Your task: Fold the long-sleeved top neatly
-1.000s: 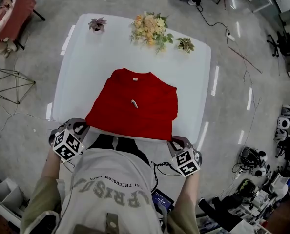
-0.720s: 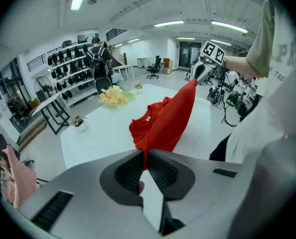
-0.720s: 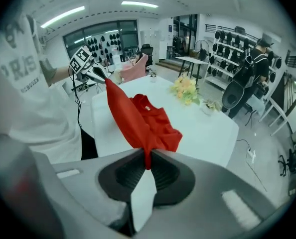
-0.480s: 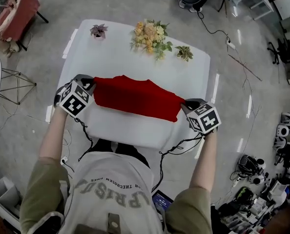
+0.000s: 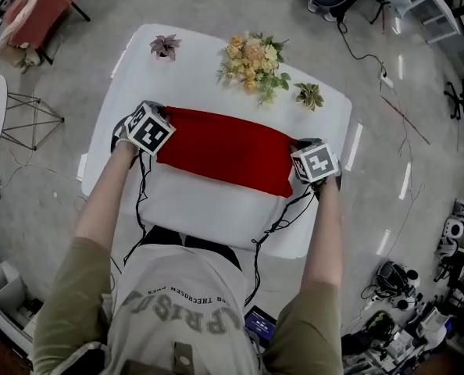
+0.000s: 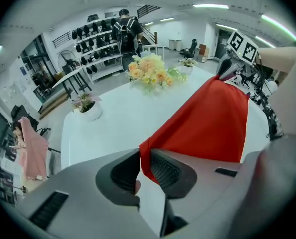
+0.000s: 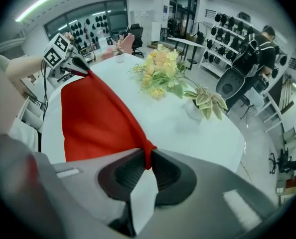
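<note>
The red long-sleeved top (image 5: 224,151) lies as a folded band across the middle of the white table (image 5: 208,205). At the band's left end my left gripper (image 5: 158,123) holds a corner. In the left gripper view the red cloth (image 6: 208,123) sits between the jaws (image 6: 144,159), which have just been opening a little while the cloth stays pinched at the tips. My right gripper (image 5: 304,158) holds the band's right end, and in the right gripper view the jaws (image 7: 147,161) are shut on a thin red fold (image 7: 95,118). The cloth stretches between both grippers.
A flower bouquet (image 5: 251,57) stands at the table's far edge, with a small potted plant (image 5: 164,47) at the far left and another (image 5: 308,94) at the far right. Cables hang over the near edge (image 5: 275,225). A person stands by racks in the background (image 6: 125,31).
Both grippers went from the table's near edge up and away across the top, carrying its near hem. The top went from a flat square to a narrow folded band.
</note>
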`<state>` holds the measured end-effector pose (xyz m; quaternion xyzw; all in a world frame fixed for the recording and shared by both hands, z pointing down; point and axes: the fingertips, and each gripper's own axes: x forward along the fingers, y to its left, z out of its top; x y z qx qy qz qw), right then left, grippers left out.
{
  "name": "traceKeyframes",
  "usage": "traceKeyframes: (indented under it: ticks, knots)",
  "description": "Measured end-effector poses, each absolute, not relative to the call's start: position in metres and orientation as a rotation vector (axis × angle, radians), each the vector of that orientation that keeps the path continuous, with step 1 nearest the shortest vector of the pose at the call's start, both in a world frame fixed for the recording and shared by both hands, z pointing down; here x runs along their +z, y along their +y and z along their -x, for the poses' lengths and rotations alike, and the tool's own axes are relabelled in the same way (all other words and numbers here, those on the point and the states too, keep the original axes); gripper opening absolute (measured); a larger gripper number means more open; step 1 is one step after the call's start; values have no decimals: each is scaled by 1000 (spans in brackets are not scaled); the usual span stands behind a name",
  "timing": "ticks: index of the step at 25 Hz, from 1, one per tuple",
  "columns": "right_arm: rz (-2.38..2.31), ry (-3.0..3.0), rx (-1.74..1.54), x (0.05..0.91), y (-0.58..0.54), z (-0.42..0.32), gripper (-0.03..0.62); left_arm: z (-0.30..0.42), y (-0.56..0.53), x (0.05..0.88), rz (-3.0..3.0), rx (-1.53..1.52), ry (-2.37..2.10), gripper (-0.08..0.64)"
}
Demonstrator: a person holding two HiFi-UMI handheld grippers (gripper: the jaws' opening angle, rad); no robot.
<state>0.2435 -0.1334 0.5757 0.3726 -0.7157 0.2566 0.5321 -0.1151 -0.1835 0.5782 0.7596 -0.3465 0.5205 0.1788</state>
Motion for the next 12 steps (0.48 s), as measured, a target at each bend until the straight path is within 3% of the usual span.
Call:
traceKeyframes:
  ticks: [2, 6, 9, 12]
  knots:
    - [-981, -1787, 643, 570, -138, -244, 69, 126, -187, 574, -2135, 1430, -1064, 107]
    - [-1137, -1998, 841, 526, -103, -256, 253, 166, -180, 548, -2093, 1330, -1239, 133]
    - [-1140, -2021, 973, 520, -36, -254, 255, 186, -151, 527, -2068, 1276, -1303, 135]
    - [-1149, -1883, 960, 549, 18, -254, 247, 146, -105, 523, -2155, 1256, -1143, 133]
